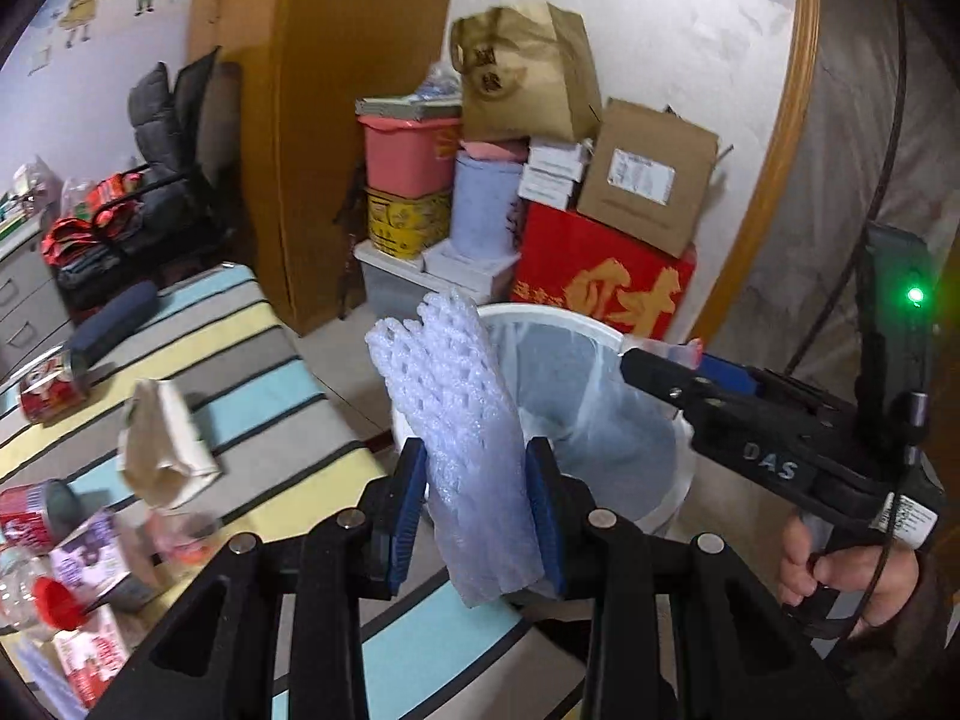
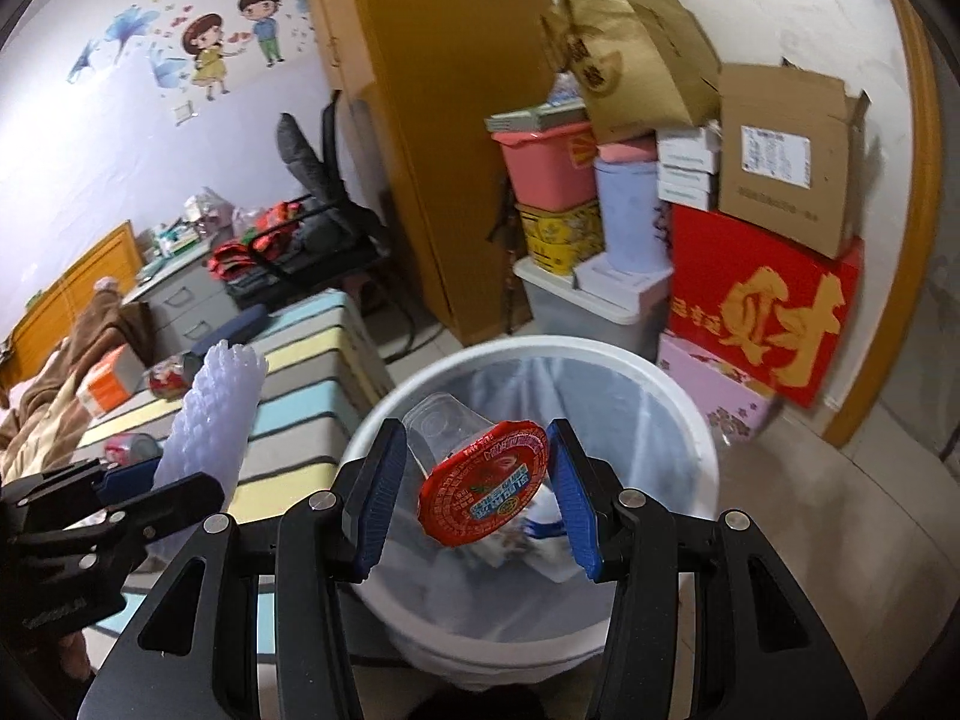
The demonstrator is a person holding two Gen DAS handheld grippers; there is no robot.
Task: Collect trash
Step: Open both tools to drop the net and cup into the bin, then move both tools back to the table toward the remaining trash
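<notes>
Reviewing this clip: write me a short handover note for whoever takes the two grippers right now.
Left gripper: shut on a white foam net sleeve, held near the rim of the white bin, not yet over the opening.
Right gripper: over the bin; a clear plastic cup with a red foil lid sits between its pads, and whether they still press on it cannot be told.
Done: some trash already lies in the lined bin.
Left: drop the cup and the sleeve, then clear the striped surface: red cans, a crumpled paper bag, cartons and wrappers.

A brown paper bag (image 2: 636,54) tops boxes beside the wooden wardrobe (image 2: 420,108).
</notes>
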